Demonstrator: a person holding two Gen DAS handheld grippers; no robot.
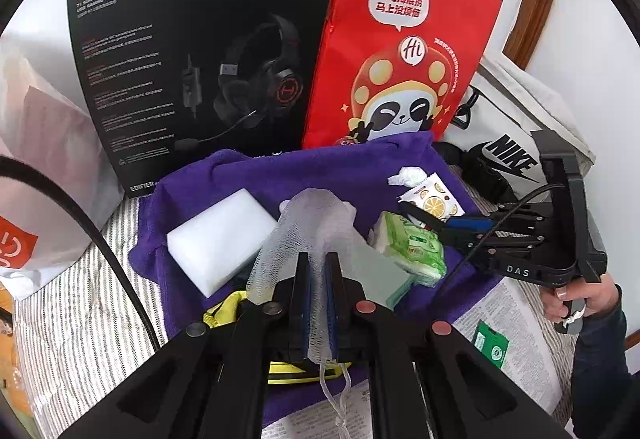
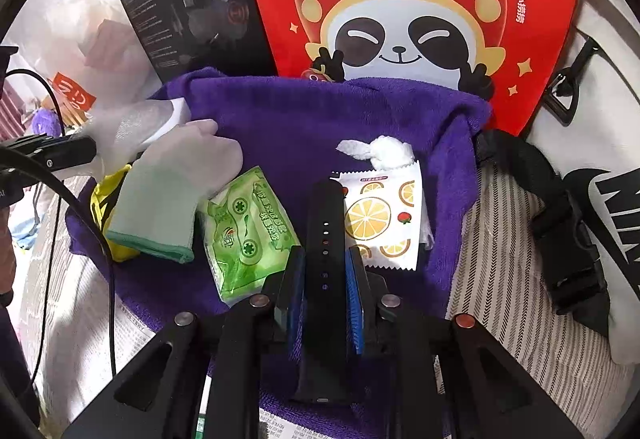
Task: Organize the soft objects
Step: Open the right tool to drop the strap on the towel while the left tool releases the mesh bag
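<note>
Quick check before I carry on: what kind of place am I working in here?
Probably a home, perhaps on a bed or sofa: a striped fabric surface under a purple towel, with a headset box, a red paper shopping bag and a Nike bag propped against a white wall.

Purple towel (image 2: 320, 111). On the towel: white sponge block (image 1: 220, 239), white mesh net (image 1: 308, 223), green-printed tissue pack (image 2: 244, 235), white sachet (image 2: 384, 215) with orange-slice pattern, black strap (image 2: 326, 239). Behind the towel: red bag (image 1: 400, 47) with panda print, black box (image 1: 200, 55).
</note>
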